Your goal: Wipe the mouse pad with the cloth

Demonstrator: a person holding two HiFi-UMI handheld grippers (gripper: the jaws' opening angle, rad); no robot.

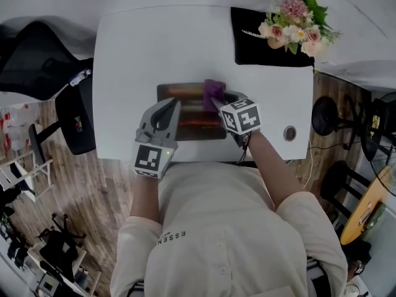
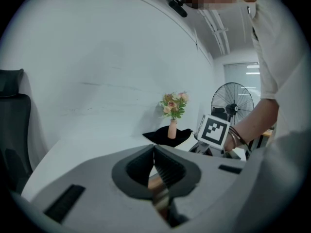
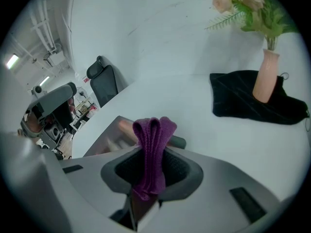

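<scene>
Mouse pad (image 1: 193, 121) half hidden under both grippers. Right gripper (image 3: 150, 178) clamps cloth (image 3: 153, 140); left gripper (image 2: 155, 154) closed, empty, at pad's 9 o'clock.

**Head view:** looks steeply down from above the person onto the white table (image 1: 124, 54). **Gripper views:** low and close along their jaws, apparently just above the tabletop, facing the flowers (image 2: 174, 104), which all three views share.

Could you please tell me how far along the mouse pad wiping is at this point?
Done: the purple cloth is clamped in the right gripper. In hand: it is near the far edge of the mouse pad, while the shut left gripper sits over the pad's left end. Left: the wiping strokes; how much is already wiped cannot be told.
</scene>
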